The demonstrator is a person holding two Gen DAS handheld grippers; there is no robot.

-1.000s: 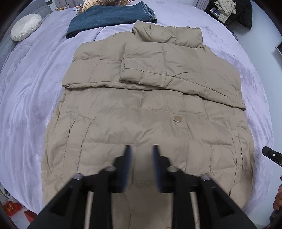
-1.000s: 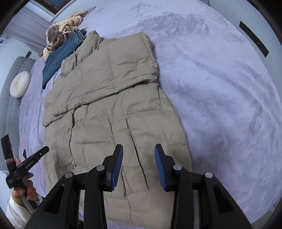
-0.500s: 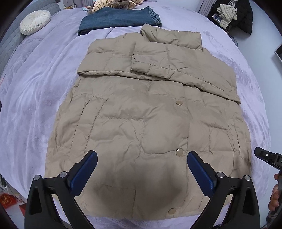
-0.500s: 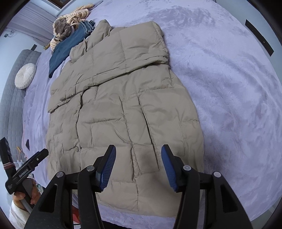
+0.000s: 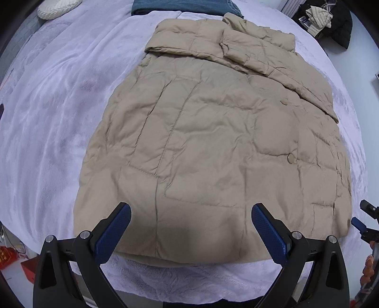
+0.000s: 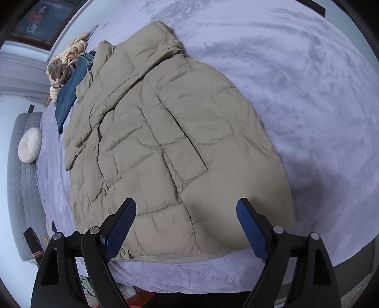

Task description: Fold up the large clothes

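In the left wrist view, the left gripper (image 5: 190,233) is hanging wide open, jaws just spread, over the coat (image 5: 213,142) hem near the bed (image 5: 47,118) edge; jeans (image 5: 182,6) are lying beyond. In the right wrist view, the right gripper (image 6: 187,227), jaws just widening, is gaping empty above the hem corner, with open blanket (image 6: 308,94) alongside.

Both sets of jaws have just been opening: the left gripper (image 5: 190,222) from nearly closed to wide, the right gripper (image 6: 187,219) following, nothing between either. Both now sit nearer the tan puffer coat's (image 5: 213,142) hem, which fills more of each view
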